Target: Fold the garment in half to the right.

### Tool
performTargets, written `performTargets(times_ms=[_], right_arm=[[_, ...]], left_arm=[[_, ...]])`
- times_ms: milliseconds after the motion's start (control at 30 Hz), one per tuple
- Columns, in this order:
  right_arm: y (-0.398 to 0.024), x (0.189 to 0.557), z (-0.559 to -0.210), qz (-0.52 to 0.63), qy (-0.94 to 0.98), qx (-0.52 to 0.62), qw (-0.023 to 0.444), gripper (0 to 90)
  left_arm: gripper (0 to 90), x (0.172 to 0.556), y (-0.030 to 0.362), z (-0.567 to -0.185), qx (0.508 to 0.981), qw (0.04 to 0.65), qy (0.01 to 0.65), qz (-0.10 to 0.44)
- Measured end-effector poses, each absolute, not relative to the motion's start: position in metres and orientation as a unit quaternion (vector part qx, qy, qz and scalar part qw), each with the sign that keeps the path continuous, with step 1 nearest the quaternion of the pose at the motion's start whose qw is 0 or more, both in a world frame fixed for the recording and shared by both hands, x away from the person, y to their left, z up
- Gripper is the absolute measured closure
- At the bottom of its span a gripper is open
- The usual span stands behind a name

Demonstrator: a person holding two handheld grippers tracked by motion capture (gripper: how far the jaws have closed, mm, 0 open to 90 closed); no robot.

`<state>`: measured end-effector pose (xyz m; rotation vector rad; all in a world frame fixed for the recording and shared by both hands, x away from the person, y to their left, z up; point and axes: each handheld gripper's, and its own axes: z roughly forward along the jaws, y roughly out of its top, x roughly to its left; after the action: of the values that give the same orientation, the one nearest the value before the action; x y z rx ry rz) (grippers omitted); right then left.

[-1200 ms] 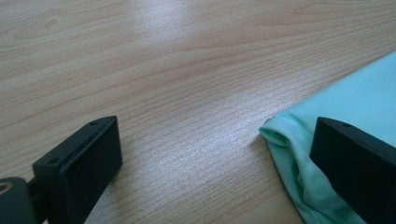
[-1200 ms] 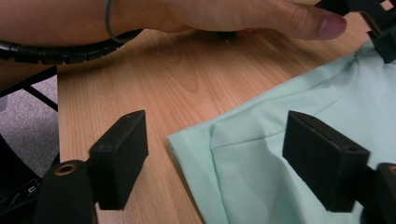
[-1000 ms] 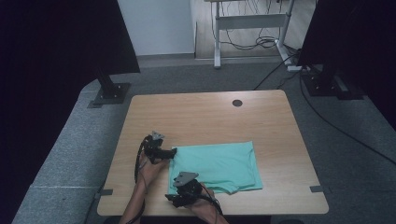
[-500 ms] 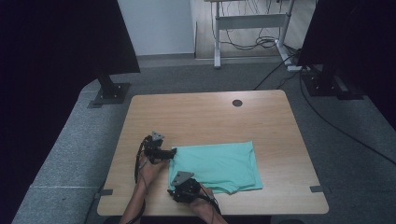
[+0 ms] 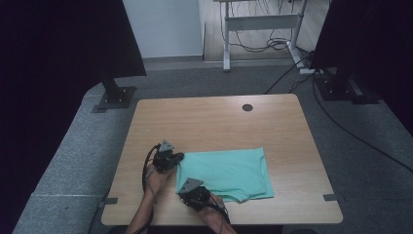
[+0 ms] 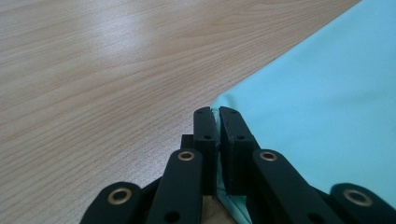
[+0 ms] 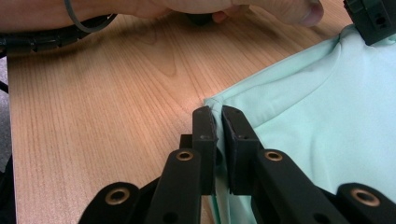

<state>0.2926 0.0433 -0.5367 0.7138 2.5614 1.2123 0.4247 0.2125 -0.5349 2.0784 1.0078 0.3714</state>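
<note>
Cloth [image 5: 226, 173]: soft, light, limp | hold: left-edge corners | left gripper [image 6: 217, 114], right gripper [image 7: 218, 112]: jaws just closed, pinching cloth corners

Light wooden bench [image 5: 214, 122], rectangular with rounded corners, standing on grey carpeted floor [image 5: 73, 161]. Small round dark grommet [image 5: 247, 107] set near the far edge. Folded mint-green cloth [image 5: 229, 173] lying flat on the near half, close to the front edge, left corners slightly puckered. Rest of the grain bare.
</note>
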Motion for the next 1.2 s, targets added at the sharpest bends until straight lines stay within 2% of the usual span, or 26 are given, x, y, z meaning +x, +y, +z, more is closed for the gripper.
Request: performTargets(times_ms=[600, 1200], right_arm=[[0.034, 0.292, -0.525, 0.438, 0.863, 0.23, 0.102, 84.0], [0.003, 0.293, -0.516, 0.439, 0.861, 0.233, 0.106, 84.0]], left_arm=[[86.9, 0.418, 0.202, -0.52, 0.828, 0.375, 0.378, 0.172], [86.8, 0.422, 0.174, -0.51, 0.838, 0.374, 0.352, 0.182]])
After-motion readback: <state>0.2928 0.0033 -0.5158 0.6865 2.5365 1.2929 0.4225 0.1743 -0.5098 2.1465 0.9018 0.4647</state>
